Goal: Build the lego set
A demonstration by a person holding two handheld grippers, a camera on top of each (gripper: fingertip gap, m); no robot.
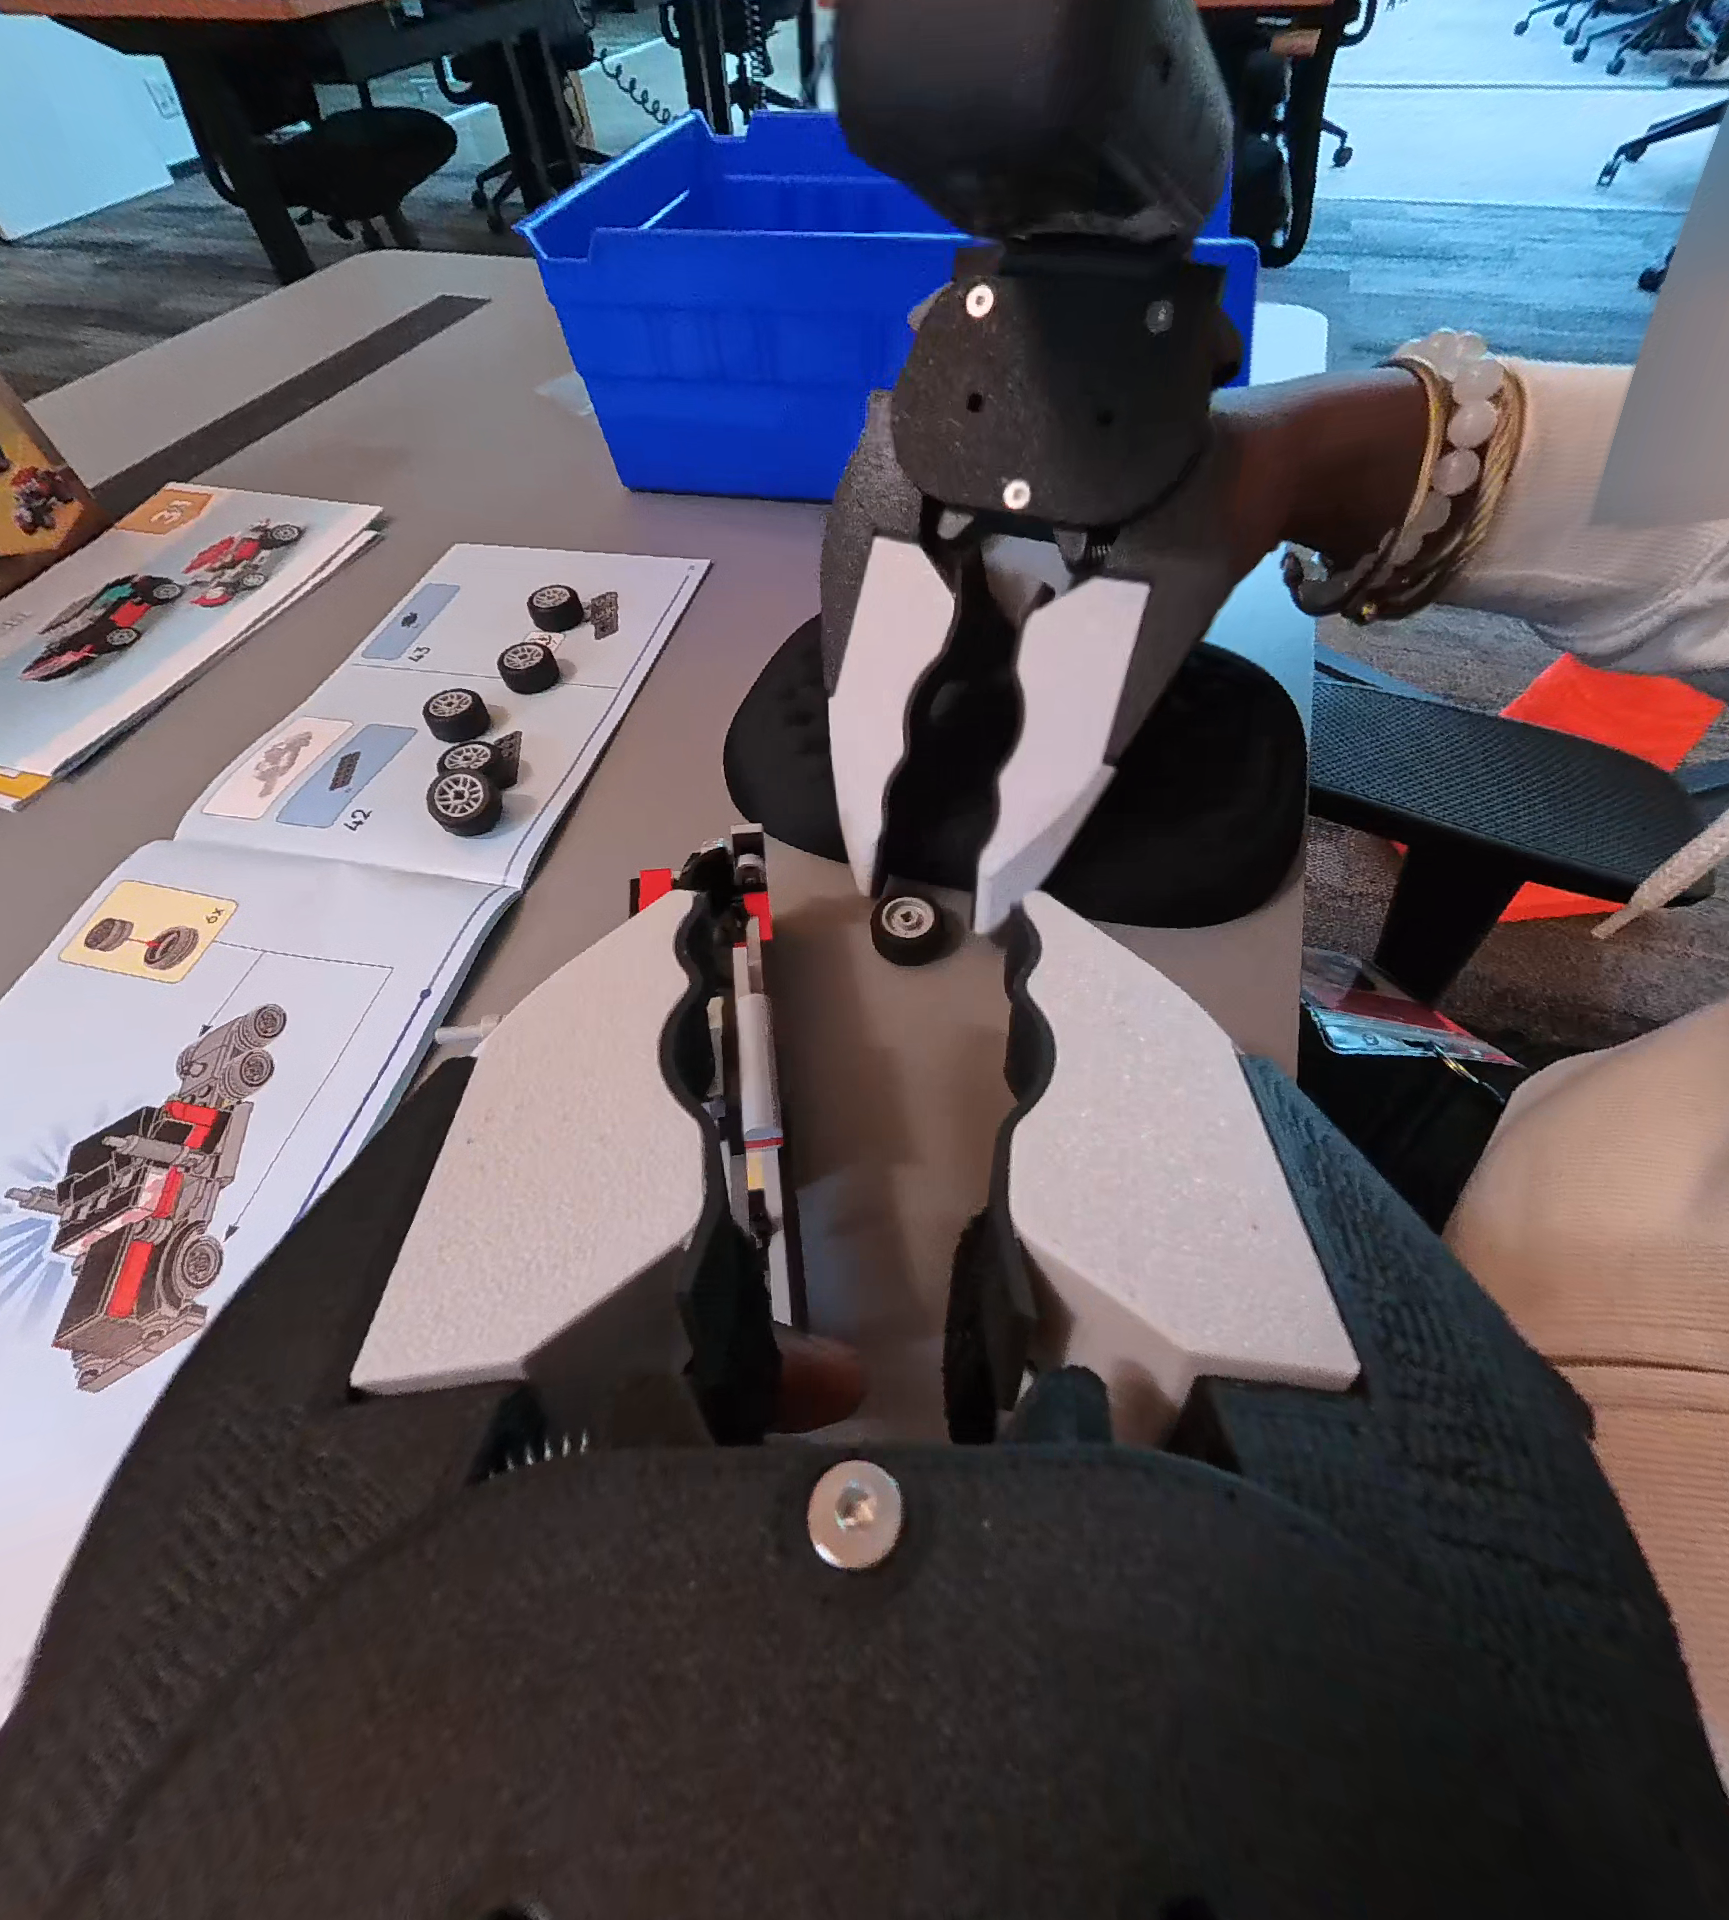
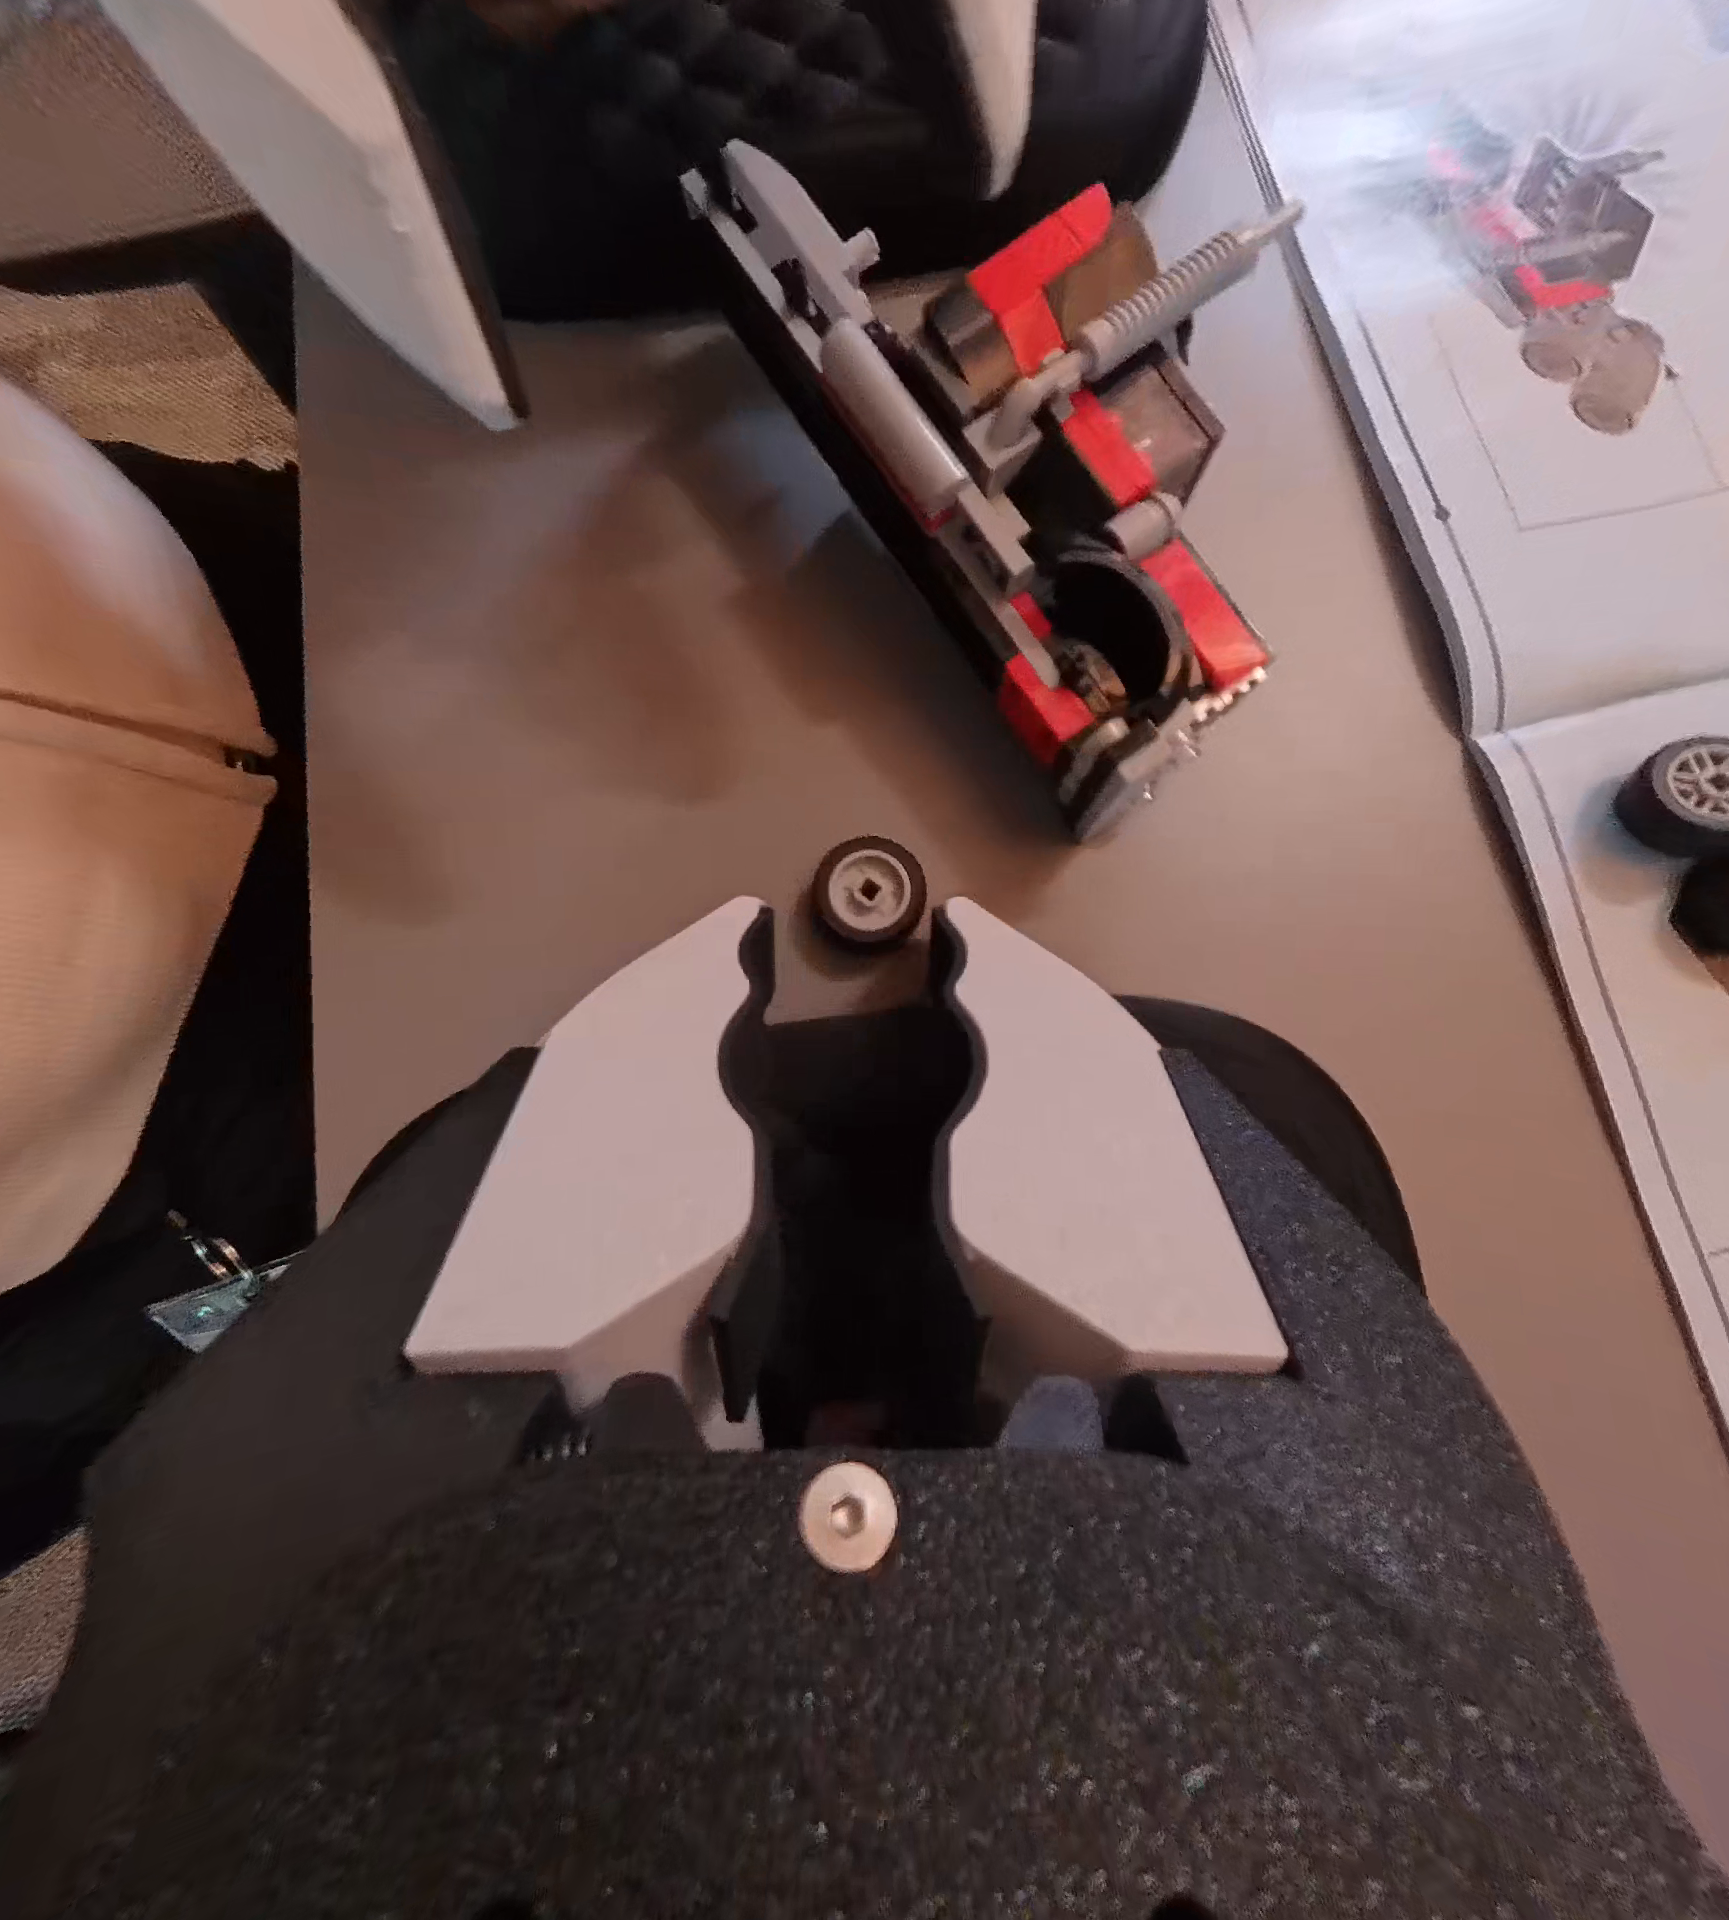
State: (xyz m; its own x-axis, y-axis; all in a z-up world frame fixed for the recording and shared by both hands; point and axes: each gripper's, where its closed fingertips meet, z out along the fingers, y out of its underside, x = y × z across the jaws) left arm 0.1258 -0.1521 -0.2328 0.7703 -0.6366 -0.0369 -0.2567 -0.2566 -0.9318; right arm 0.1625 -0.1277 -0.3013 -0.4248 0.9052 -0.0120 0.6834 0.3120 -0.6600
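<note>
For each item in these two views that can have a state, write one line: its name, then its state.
Left tool: open, beside the lego truck.
Right tool: open, tips either side of the small wheel, not gripping.
Small wheel: loose, lying flat on the table.
Lego truck: part-built, tipped on its side, no wheels fitted.
Instruction booklet: open.
Spare wheels: loose on the booklet.
Blue bin: upright; contents hidden.

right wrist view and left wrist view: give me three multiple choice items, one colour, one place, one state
1. The bin is: A red, B blue, C green.
2. The loose wheel is: A inside the bin, B on the table at the tips of the right tool, C on the bin's rim.
3. The right tool is: A shut on the wheel, B shut on nothing, C open.

Answers:
1. B: its walls are plainly blue.
2. B: it lies on the grey tabletop by the tips.
3. C: the tips stand apart and do not press the wheel.
</note>
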